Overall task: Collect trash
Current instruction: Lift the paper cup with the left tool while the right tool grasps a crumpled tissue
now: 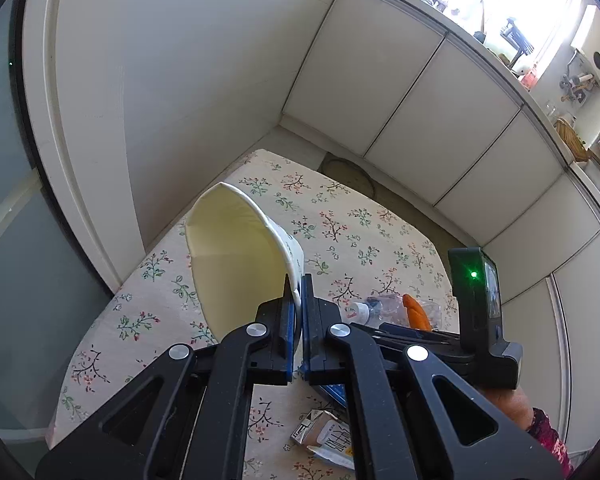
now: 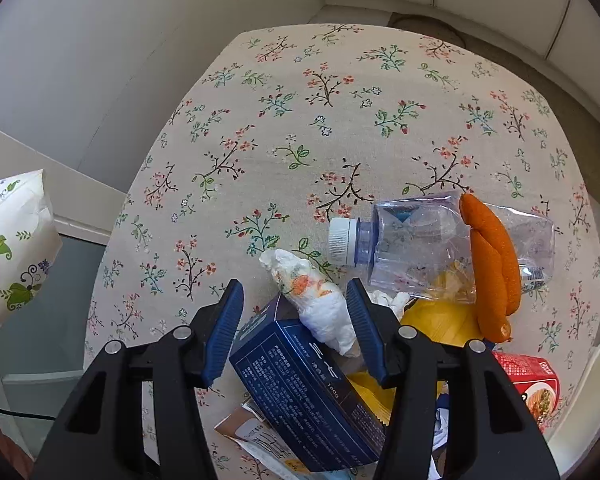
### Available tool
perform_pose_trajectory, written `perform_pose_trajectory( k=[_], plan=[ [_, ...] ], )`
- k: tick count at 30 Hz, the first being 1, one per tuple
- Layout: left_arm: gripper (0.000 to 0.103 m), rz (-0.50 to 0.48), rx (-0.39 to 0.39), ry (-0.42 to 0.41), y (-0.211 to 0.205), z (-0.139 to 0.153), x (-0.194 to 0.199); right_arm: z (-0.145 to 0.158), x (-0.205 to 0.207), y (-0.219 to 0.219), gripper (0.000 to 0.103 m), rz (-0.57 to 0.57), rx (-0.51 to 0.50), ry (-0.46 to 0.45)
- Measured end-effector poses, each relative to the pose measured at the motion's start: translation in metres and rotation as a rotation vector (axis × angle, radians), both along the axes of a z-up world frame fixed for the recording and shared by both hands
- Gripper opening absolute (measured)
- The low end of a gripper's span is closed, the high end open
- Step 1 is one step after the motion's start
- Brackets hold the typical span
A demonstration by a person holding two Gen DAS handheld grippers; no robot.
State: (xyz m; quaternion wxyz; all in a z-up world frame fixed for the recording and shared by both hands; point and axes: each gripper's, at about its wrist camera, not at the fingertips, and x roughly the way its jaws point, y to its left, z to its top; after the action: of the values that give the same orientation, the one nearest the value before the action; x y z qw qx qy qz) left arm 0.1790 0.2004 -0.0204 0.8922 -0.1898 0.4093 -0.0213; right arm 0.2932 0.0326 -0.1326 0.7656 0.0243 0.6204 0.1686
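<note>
Materials and finish, both wrist views

Matt floral cloth covers the bench [image 2: 340, 128]. Ahead of the right gripper [image 2: 296, 320]: crumpled soft tissue [image 2: 320, 296], clear glossy plastic bottle [image 2: 440, 244], satin dark-blue cardboard box [image 2: 300, 392]. Left gripper [image 1: 298, 312] pads pinch a smooth matt paper cup [image 1: 236, 256].

Both grippers [image 1: 298, 320] [image 2: 296, 332] are black, silver-riveted, blue-padded; sleeve [image 1: 548, 436] seemingly floral.

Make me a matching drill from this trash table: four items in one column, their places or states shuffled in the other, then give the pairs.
1. paper cup
2. crumpled tissue
3. plastic bottle
4. blue box

A. lying on its side, cap on
B. pinched at the rim by the left gripper
C. under the tissue
D. between the open fingers of the right gripper

Pairs: 1-B, 2-D, 3-A, 4-C
</note>
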Motion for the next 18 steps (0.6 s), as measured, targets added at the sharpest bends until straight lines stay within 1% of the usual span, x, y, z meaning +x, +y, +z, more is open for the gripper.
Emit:
perform_pose_trajectory(
  k=[3,4,6,9,11,14,15,16,18],
  plan=[
    [0.002,0.002,-0.005,-0.001,0.0,0.001,-0.001,-0.01,0.004,0.008,0.042,0.032,-0.03,0.023],
    [0.002,0.005,-0.005,-0.001,0.0,0.001,-0.001,-0.015,0.005,0.011,0.04,0.041,-0.04,0.033],
    [0.002,0.011,-0.009,-0.001,0.002,0.001,-0.001,-0.025,0.006,0.017,0.04,0.059,-0.072,0.048],
    [0.002,0.015,-0.011,0.001,0.005,0.0,0.0,-0.031,0.008,0.023,0.04,0.062,-0.113,0.014],
    [0.002,0.014,-0.012,0.004,0.005,-0.001,0.001,-0.033,0.011,0.022,0.042,0.046,-0.108,0.018],
    [0.002,0.013,-0.014,0.006,0.005,-0.002,0.001,-0.039,0.014,0.023,0.042,0.044,-0.148,0.003],
    [0.002,0.014,-0.014,0.006,0.005,-0.002,0.001,-0.041,0.015,0.023,0.04,0.045,-0.157,0.001],
    [0.002,0.015,-0.013,0.006,0.005,-0.002,0.001,-0.041,0.014,0.024,0.034,0.045,-0.165,-0.007],
    [0.002,0.019,-0.012,0.005,0.006,-0.001,0.001,-0.04,0.012,0.025,0.032,0.047,-0.173,-0.031]
  ],
)
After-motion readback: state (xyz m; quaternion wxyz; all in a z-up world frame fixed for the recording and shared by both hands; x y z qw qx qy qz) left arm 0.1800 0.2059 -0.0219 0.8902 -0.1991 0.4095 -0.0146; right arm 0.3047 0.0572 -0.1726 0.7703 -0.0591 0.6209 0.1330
